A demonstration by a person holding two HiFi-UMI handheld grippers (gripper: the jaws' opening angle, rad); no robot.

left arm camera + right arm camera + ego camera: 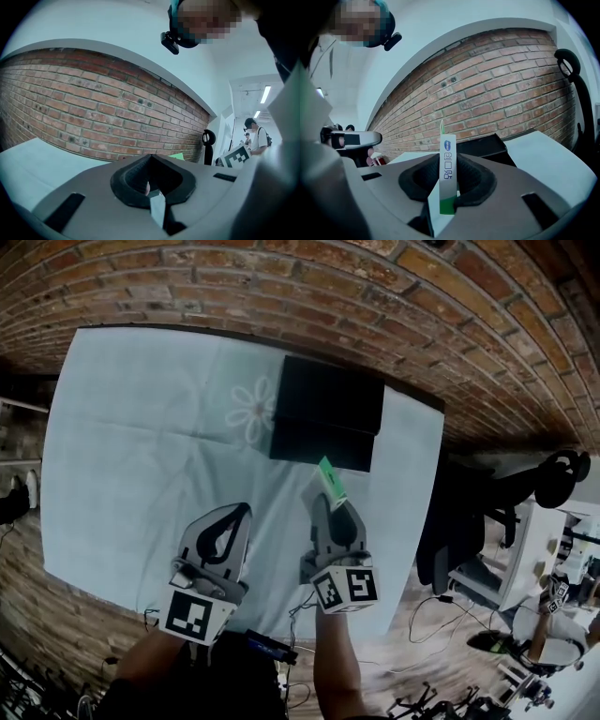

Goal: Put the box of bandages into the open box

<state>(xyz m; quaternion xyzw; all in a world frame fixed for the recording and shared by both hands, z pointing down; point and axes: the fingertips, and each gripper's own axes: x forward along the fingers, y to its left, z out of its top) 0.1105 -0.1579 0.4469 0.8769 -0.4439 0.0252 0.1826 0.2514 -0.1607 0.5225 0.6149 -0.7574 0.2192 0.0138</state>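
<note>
Near black box [326, 413], R gripper [333, 502] clamping bandage box [331, 481], L gripper [244, 513] closed

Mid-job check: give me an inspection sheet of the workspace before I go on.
Surface: table under a pale blue cloth with a flower print.
Job's things: box of bandages held near the front edge of the black open box, not yet in it.
Clutter: nothing seen.
Grippers: left gripper shut, empty; right gripper shut on the box of bandages.
Cables: loose wires on the floor at right.
Surroundings: brick wall; office chair at right.
</note>
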